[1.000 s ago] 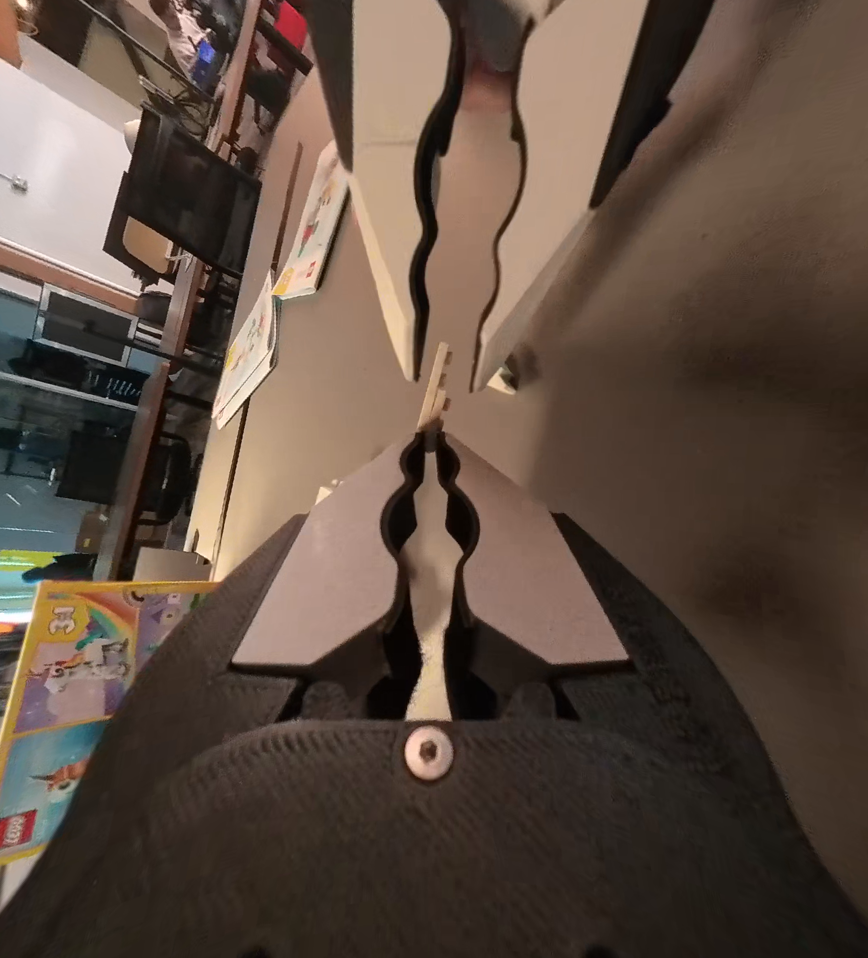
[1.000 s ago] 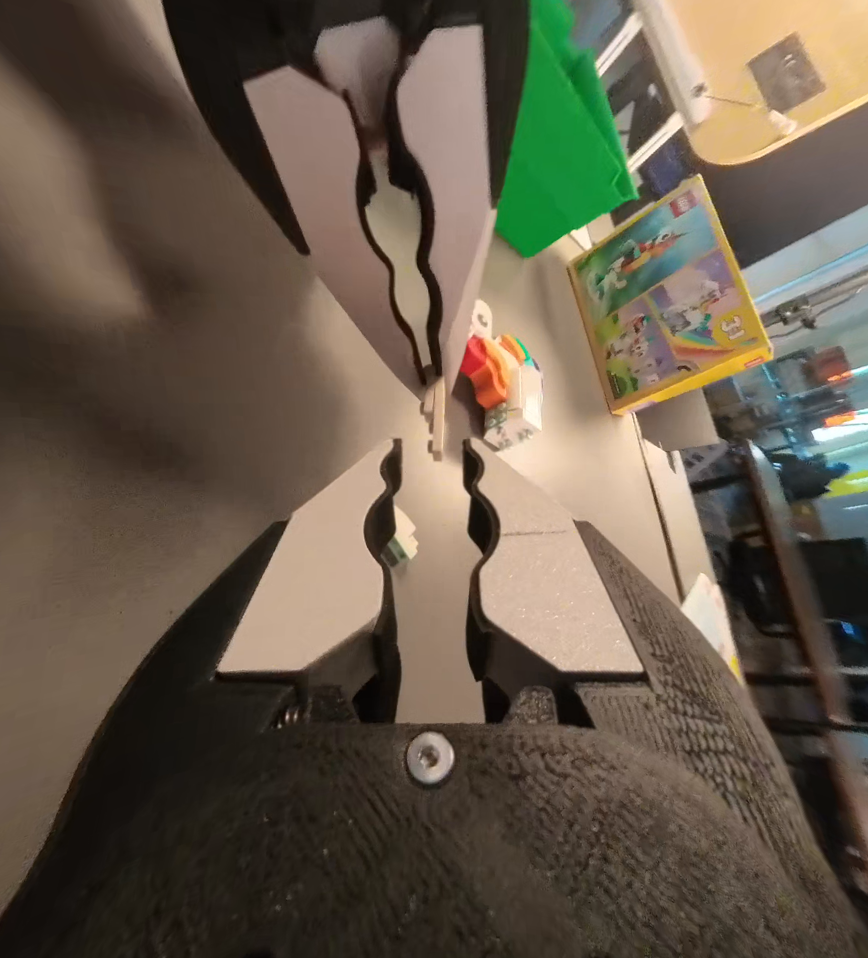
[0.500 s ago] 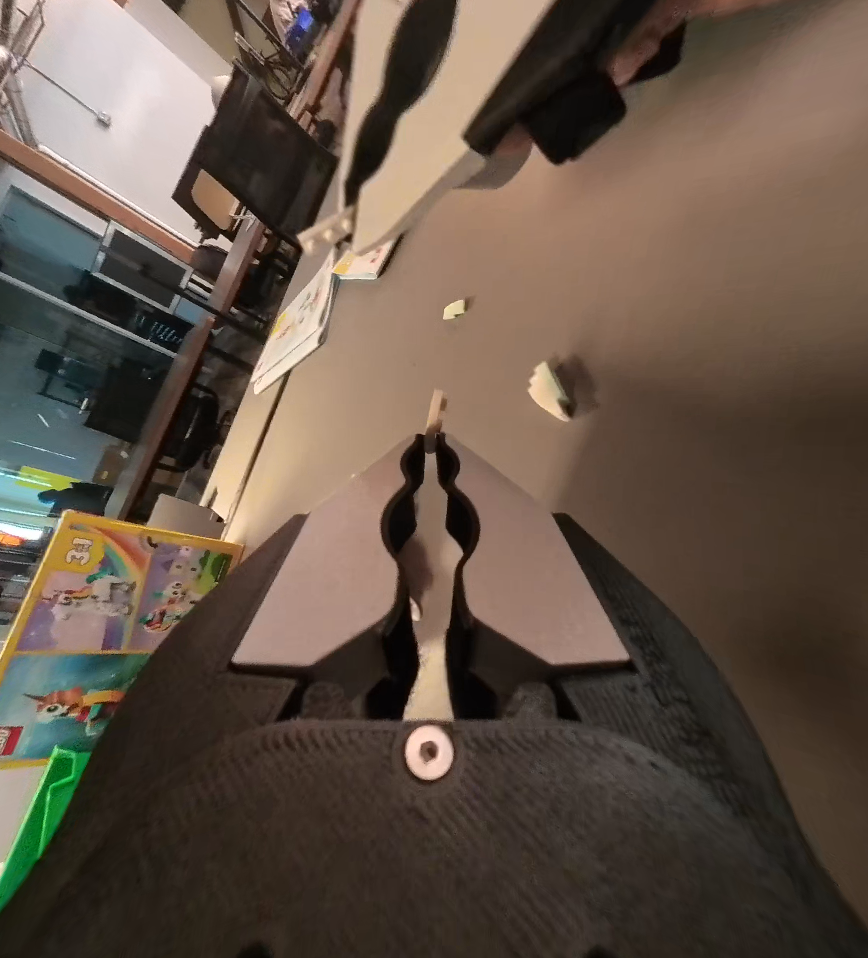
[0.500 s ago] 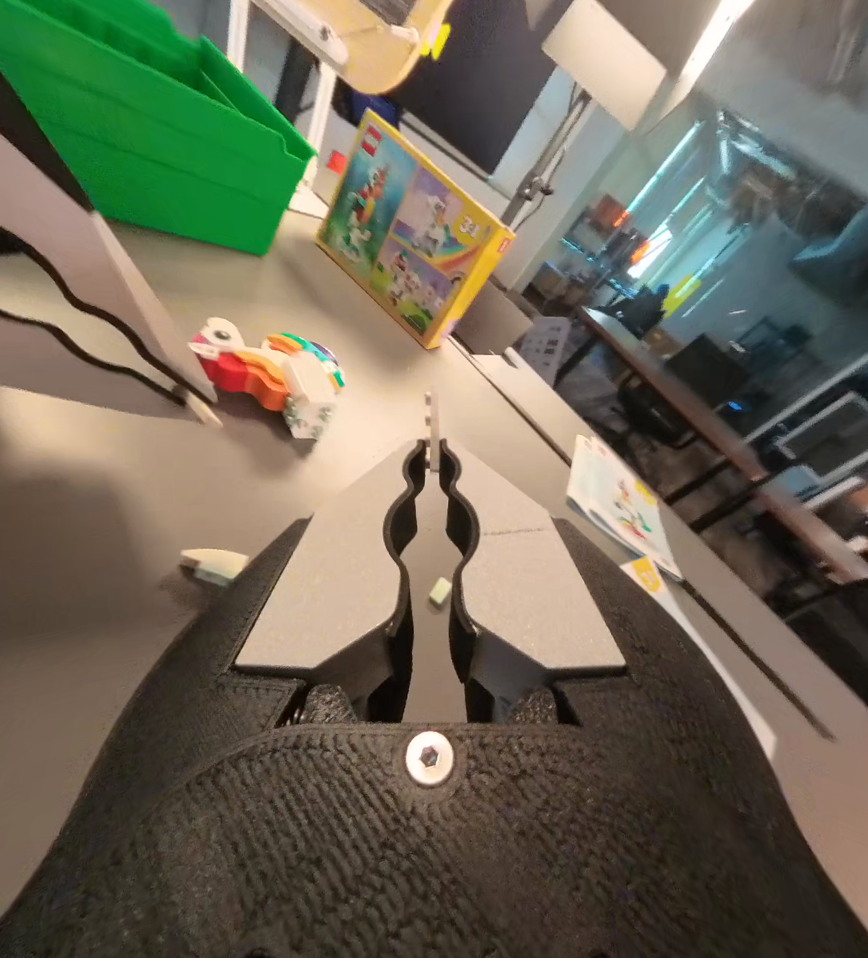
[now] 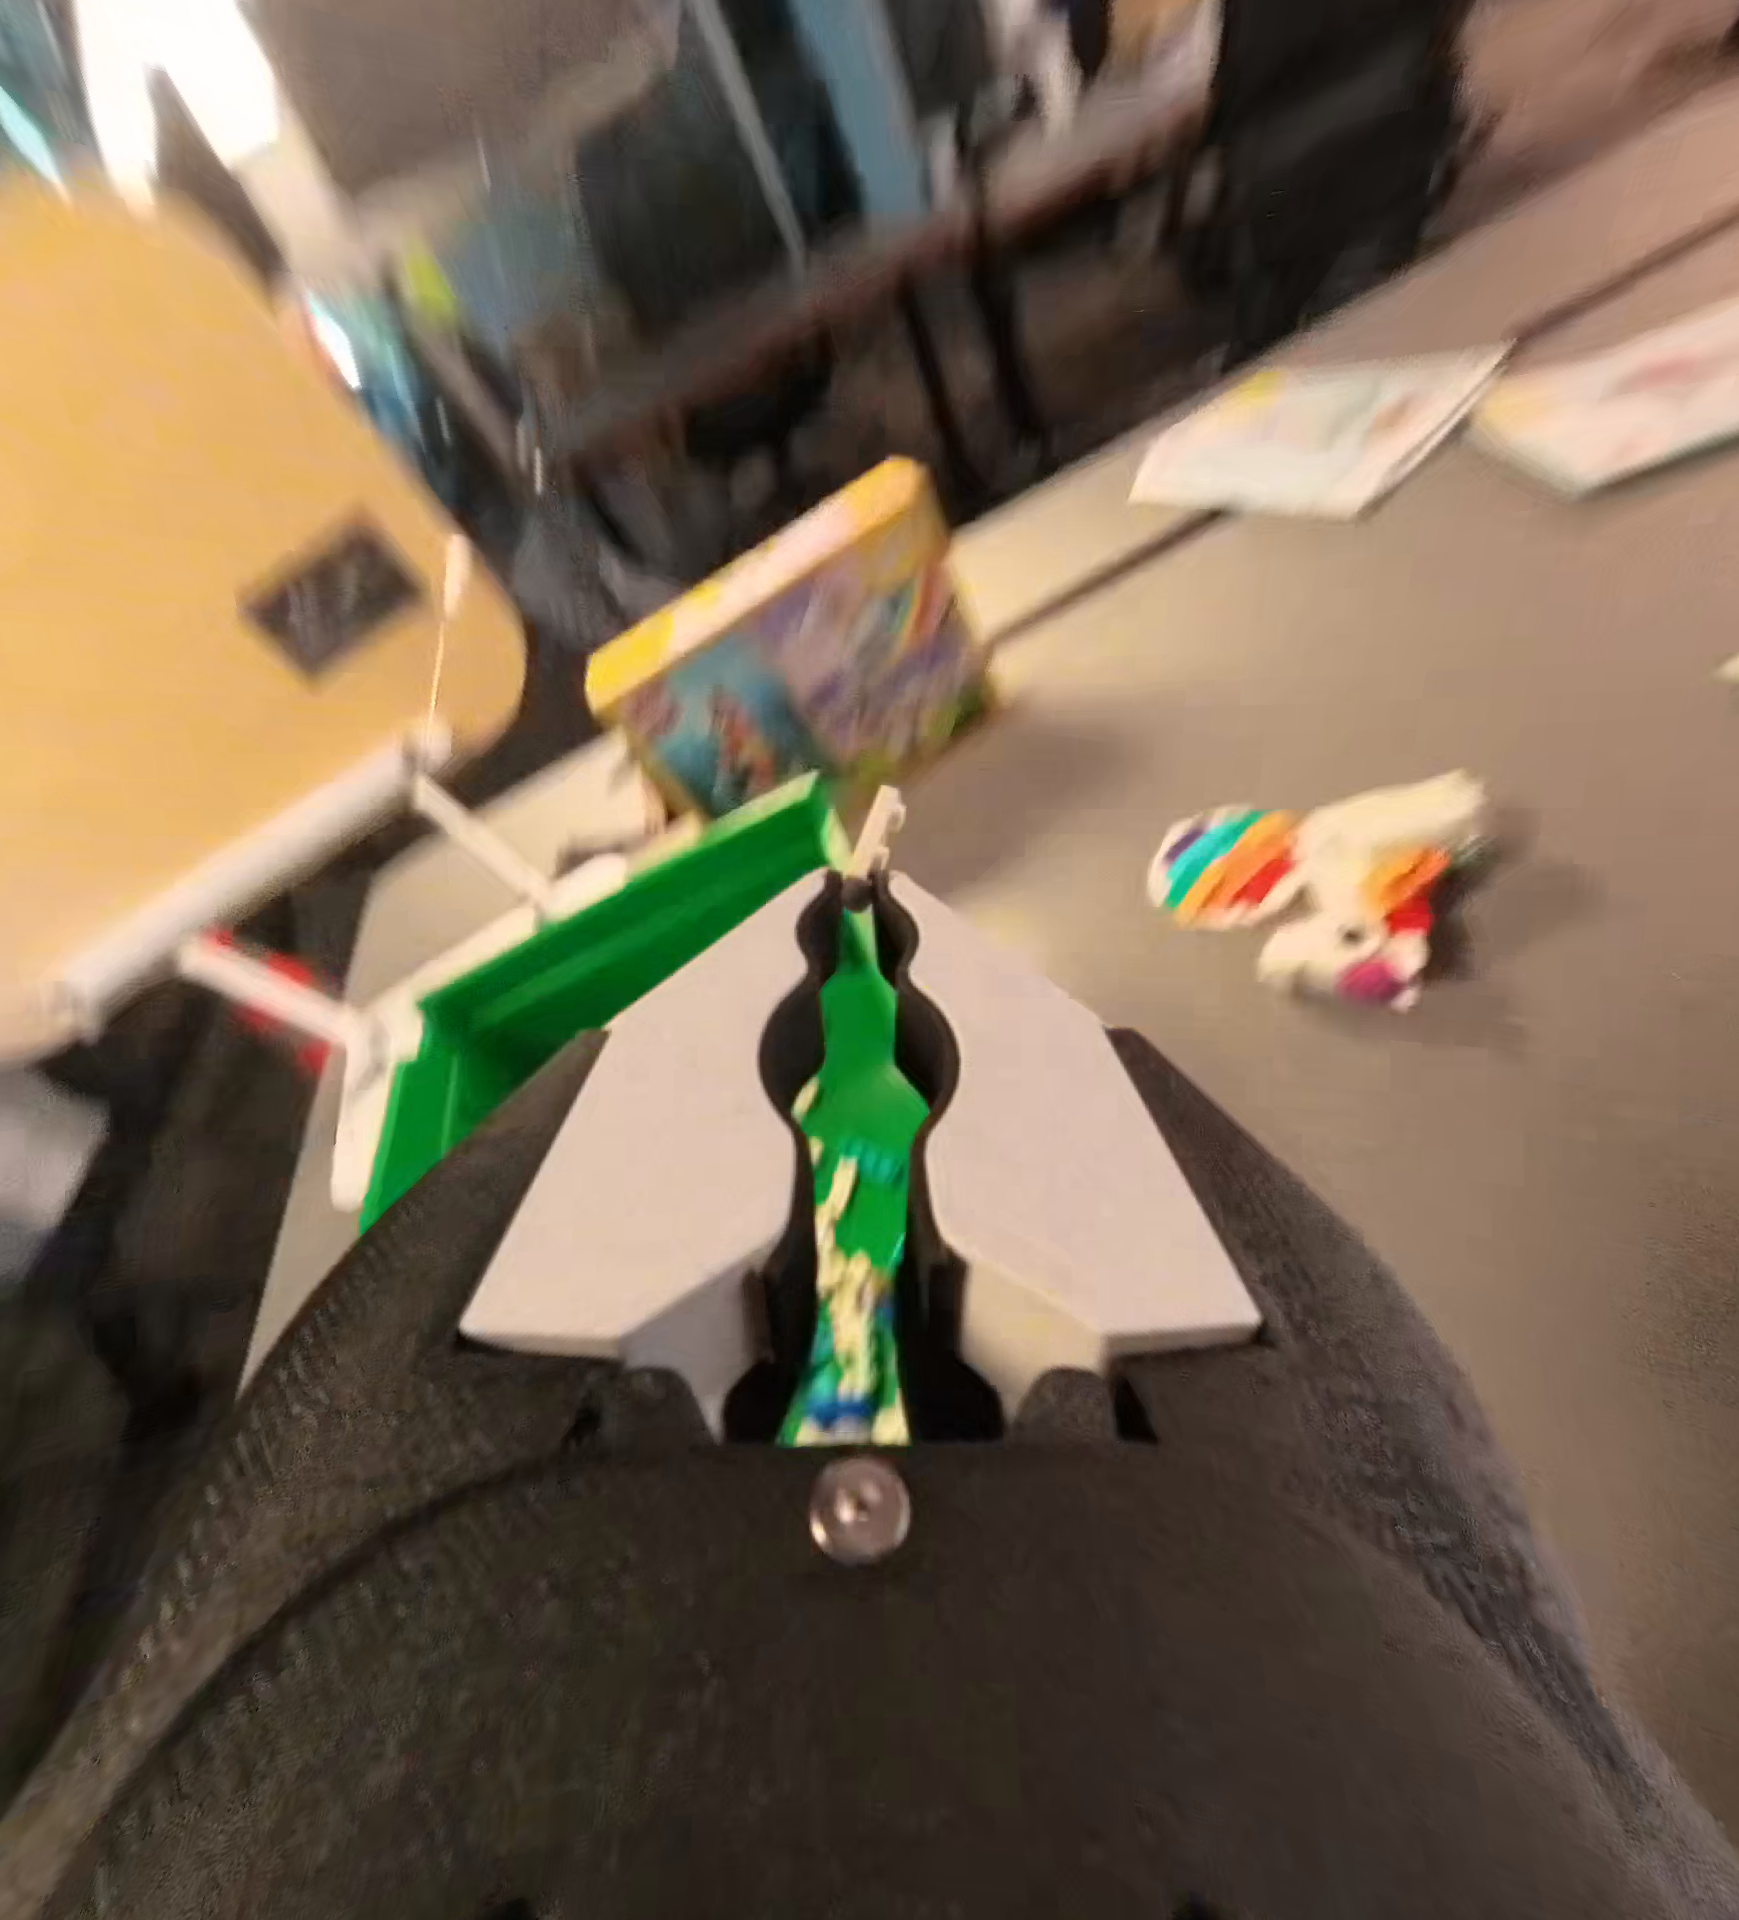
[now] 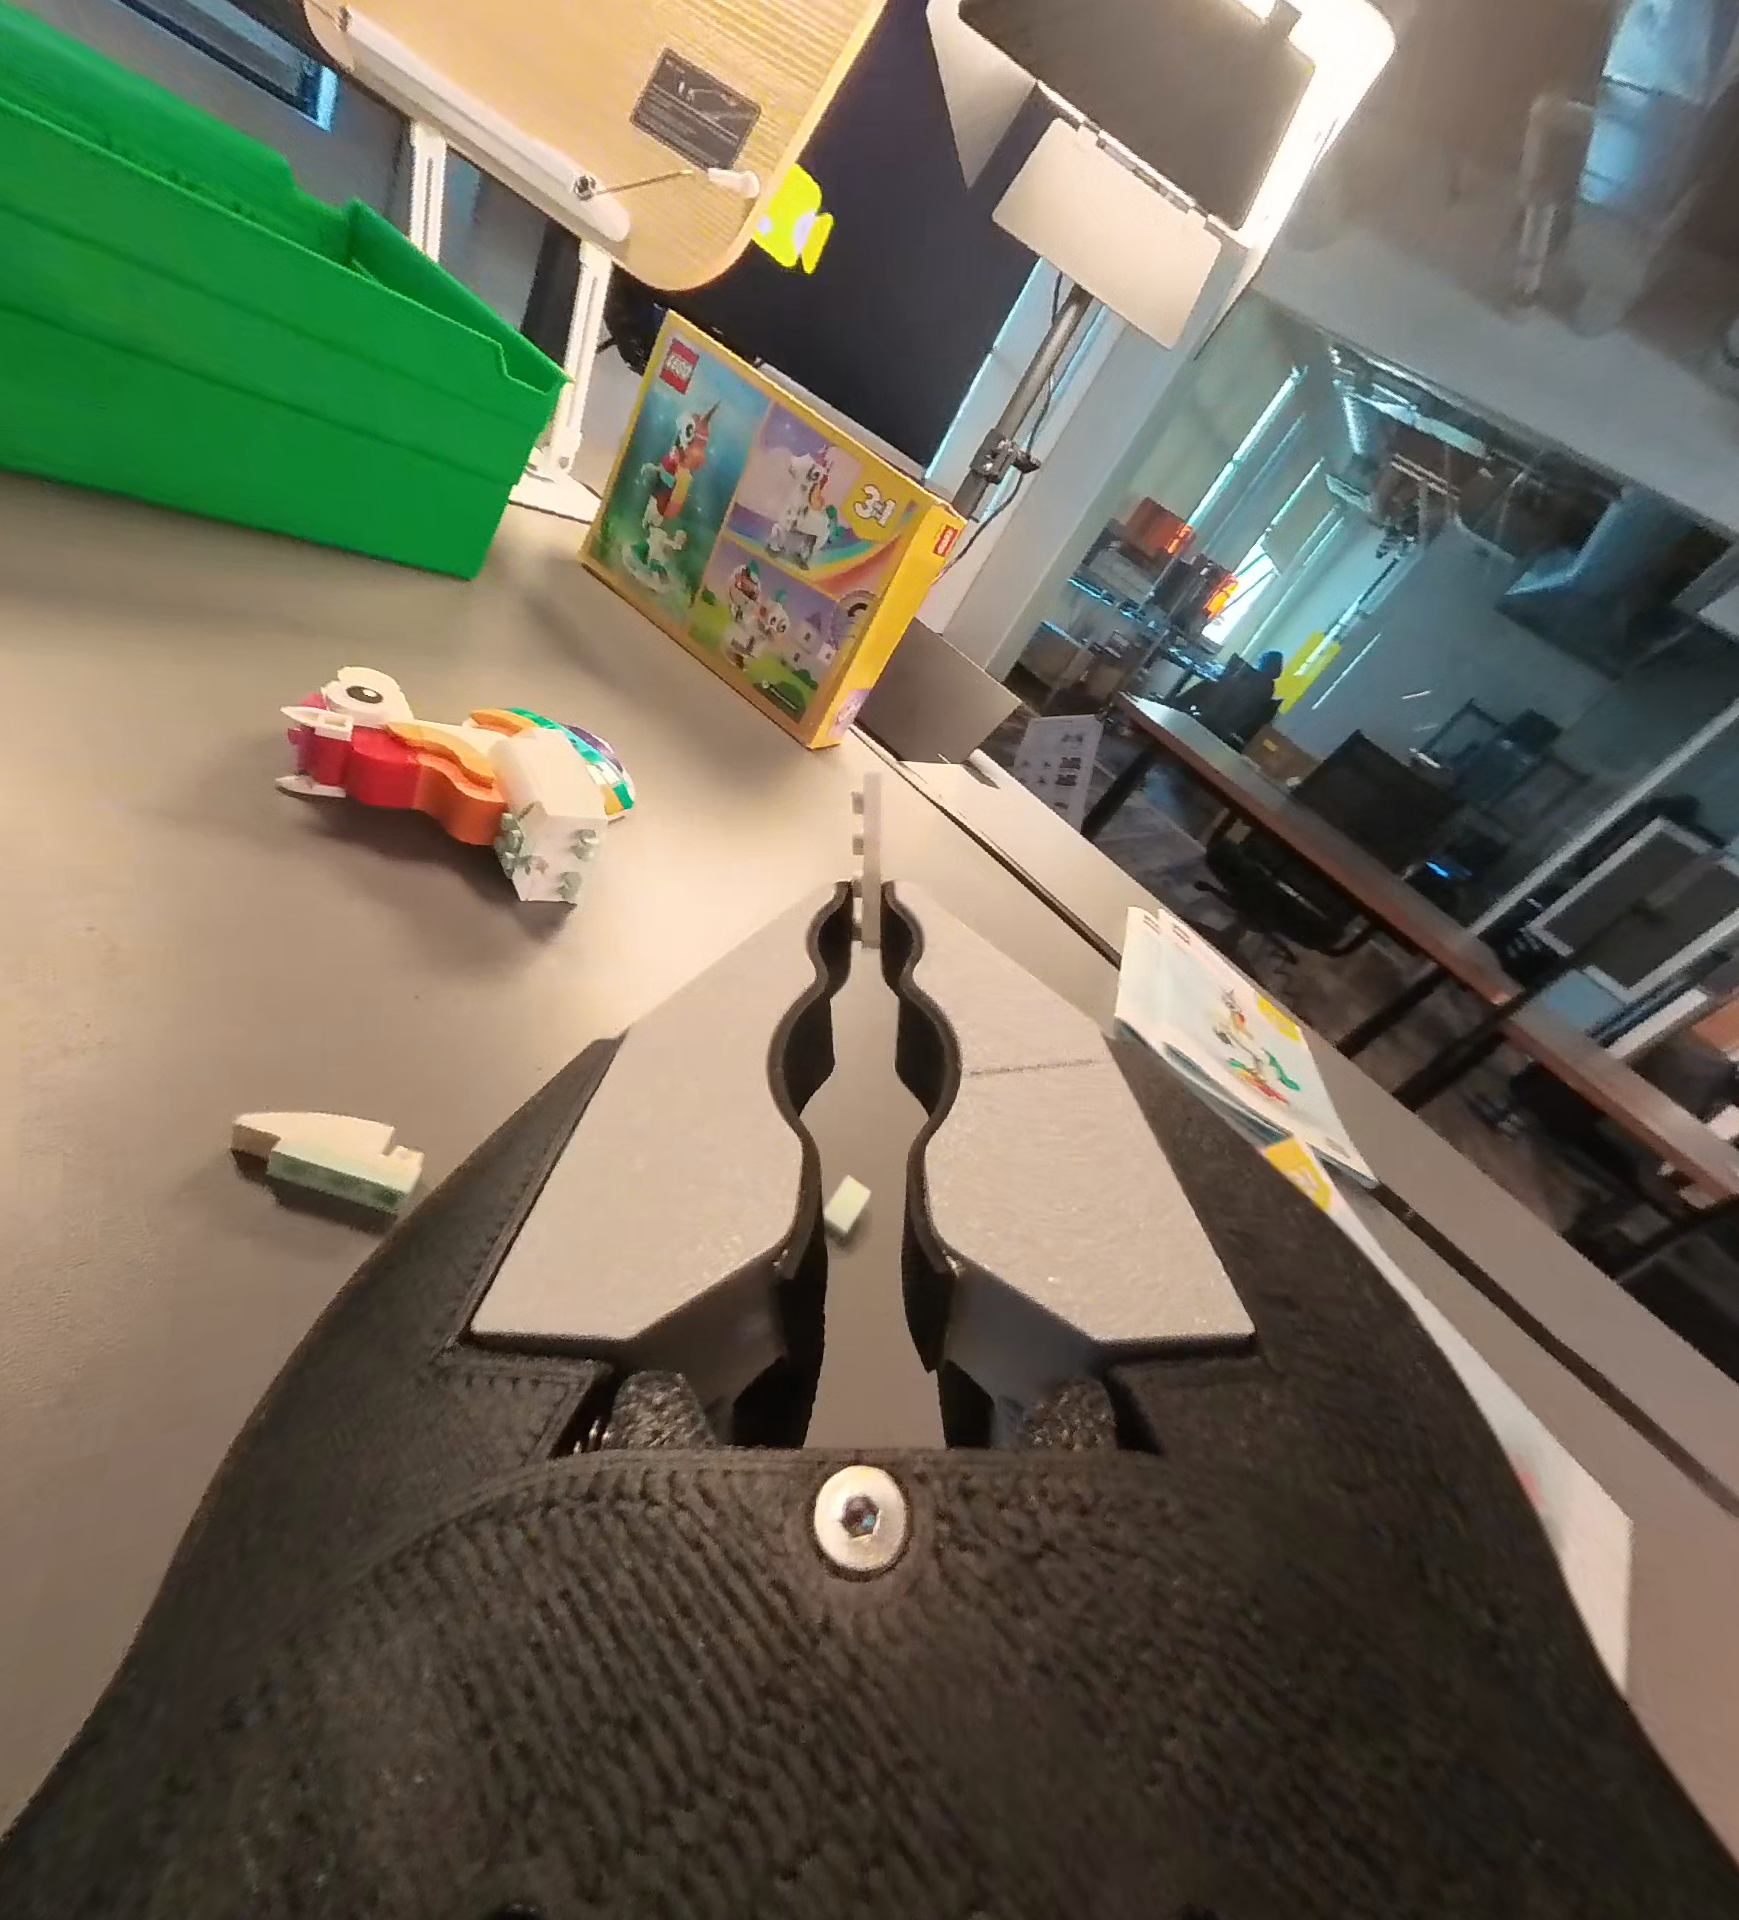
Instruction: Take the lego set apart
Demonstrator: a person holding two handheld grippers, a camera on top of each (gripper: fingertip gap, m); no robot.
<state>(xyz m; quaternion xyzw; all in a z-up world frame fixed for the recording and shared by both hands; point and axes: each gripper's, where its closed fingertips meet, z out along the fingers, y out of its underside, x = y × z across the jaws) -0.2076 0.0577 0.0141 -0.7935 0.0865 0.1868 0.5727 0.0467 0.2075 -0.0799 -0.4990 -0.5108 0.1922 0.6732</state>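
The colourful lego unicorn model (image 6: 449, 774) lies on its side on the grey table; it also shows blurred in the left wrist view (image 5: 1312, 883). My left gripper (image 5: 860, 888) is shut on a thin white plate (image 5: 875, 831) and hangs over the green bin (image 5: 626, 935). My right gripper (image 6: 870, 899) is shut on another thin white plate (image 6: 870, 862) above the table. A loose white-and-mint piece (image 6: 325, 1158) and a small mint tile (image 6: 847, 1210) lie on the table near my right gripper.
A yellow lego box (image 6: 771, 540) stands at the table's back, also in the left wrist view (image 5: 792, 665). The green bin (image 6: 169, 332) sits at the left. Instruction booklets (image 6: 1229, 1049) lie at the right, near the table's edge. Spacing between my two grippers at the tips: around 30 cm. The loose white-and-mint piece (image 6: 325, 1158) is about 11 cm from my right fingertips.
The grippers have drawn apart, each with one white plate. The left gripper has swung fast towards the green bin. The right gripper has levelled out over the table.
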